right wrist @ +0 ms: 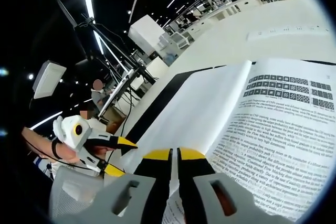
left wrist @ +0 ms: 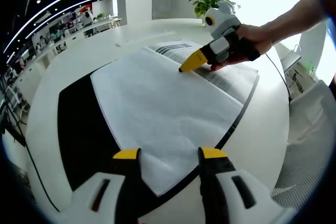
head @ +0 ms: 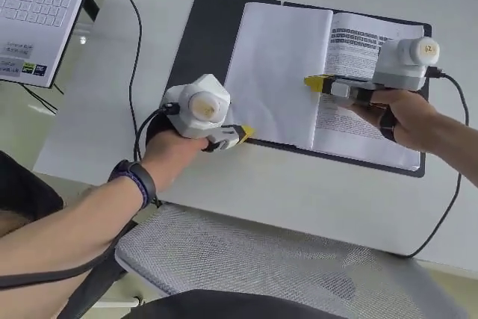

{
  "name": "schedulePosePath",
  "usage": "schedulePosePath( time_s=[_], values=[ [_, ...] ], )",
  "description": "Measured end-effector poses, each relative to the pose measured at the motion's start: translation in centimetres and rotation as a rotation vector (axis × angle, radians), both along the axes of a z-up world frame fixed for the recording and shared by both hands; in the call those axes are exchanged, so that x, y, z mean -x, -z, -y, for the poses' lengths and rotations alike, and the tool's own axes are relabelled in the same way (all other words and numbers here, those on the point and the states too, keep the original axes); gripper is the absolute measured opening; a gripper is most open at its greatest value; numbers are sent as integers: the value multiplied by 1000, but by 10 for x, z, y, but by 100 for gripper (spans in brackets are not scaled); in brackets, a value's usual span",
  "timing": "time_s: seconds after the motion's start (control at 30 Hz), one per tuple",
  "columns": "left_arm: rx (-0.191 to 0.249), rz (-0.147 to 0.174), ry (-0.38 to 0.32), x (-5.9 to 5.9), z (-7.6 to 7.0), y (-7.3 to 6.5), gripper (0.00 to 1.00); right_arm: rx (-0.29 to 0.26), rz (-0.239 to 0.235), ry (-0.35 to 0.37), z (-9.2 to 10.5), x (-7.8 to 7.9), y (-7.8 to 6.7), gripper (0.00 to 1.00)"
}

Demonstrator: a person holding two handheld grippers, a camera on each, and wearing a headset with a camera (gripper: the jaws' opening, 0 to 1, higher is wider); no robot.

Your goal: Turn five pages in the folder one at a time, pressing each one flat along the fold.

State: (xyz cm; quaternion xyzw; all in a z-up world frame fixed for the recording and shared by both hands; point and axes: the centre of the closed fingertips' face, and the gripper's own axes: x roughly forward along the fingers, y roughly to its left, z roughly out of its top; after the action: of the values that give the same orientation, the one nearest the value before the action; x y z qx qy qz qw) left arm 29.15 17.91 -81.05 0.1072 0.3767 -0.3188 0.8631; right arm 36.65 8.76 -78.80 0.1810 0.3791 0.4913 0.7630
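On the white table, the folder lies open. Its blank page rests over the black left side, and the printed page is to the right. Your right gripper has its jaws closed together and empty, tips down on the blank page near the fold. Your left gripper is spread wide at that page's near corner, gripping nothing. Assessment: the sheets look thin, limp and easily creased. Take the next one by its free outer corner, one sheet only, and press it lightly.

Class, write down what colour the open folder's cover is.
Black; the folder cover shows best in the head view.
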Motion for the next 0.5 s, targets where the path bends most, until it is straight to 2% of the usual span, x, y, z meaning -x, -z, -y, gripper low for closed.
schedulePosePath(
  time_s=[0.3,0.5],
  values=[
    [10,-2,-1,0,0,1,42,-27,-14,-6,0,-1,0,0],
    [15,-3,-8,1,0,-2,43,-73,-56,-12,1,-7,1,0]
  ],
)
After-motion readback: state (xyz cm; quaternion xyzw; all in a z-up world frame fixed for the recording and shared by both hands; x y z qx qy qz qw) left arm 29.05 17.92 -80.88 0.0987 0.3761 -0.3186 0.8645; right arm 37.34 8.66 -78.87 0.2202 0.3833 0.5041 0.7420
